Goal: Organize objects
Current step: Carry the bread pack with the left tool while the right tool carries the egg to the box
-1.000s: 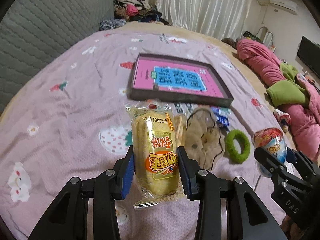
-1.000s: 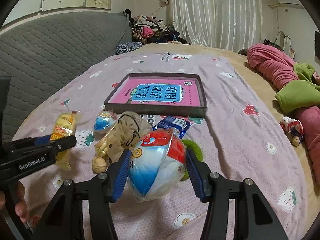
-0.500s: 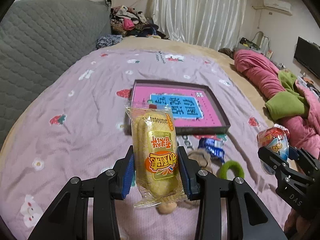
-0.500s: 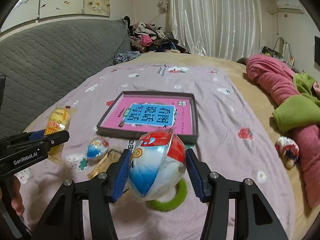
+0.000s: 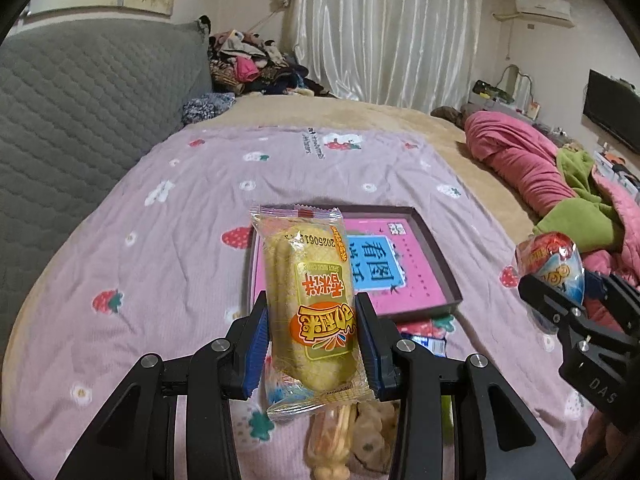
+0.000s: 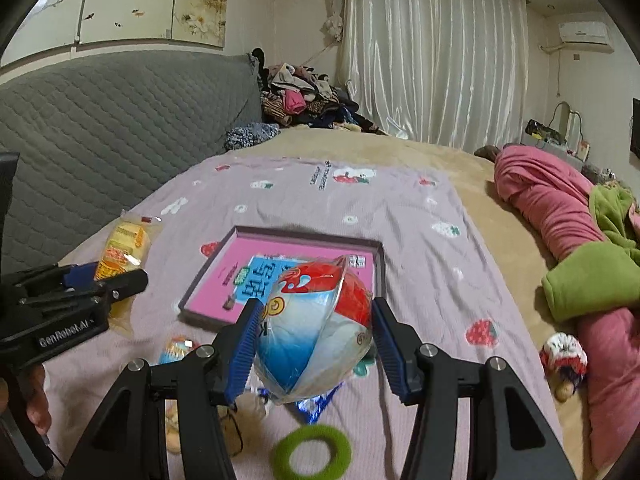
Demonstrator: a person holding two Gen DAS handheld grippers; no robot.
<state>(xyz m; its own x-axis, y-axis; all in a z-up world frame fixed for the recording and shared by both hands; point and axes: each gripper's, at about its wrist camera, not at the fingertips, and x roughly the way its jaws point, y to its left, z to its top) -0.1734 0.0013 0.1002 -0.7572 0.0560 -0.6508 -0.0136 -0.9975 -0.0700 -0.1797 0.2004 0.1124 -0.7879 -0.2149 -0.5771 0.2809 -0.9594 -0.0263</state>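
Observation:
My left gripper (image 5: 314, 344) is shut on a yellow snack packet (image 5: 310, 300) and holds it upright above the bed. My right gripper (image 6: 314, 346) is shut on a red, white and blue egg-shaped wrapped toy (image 6: 316, 332), also lifted. A shallow dark tray with a pink and blue bottom (image 5: 420, 280) lies on the lilac blanket ahead of both grippers; it shows in the right wrist view too (image 6: 288, 256). Each gripper appears in the other's view: the right one (image 5: 560, 292), the left one (image 6: 104, 276).
Below the grippers lie a green ring (image 6: 310, 454), a small blue packet (image 6: 316, 402), a second egg toy (image 6: 178, 350) and a beige plush (image 5: 372, 436). A grey headboard (image 6: 100, 128) is left, pink and green bedding (image 6: 580, 264) right, a small doll (image 6: 562, 356) near it.
Both grippers have risen and tilted up with their objects still held. The tray and the loose items now sit lower in both views.

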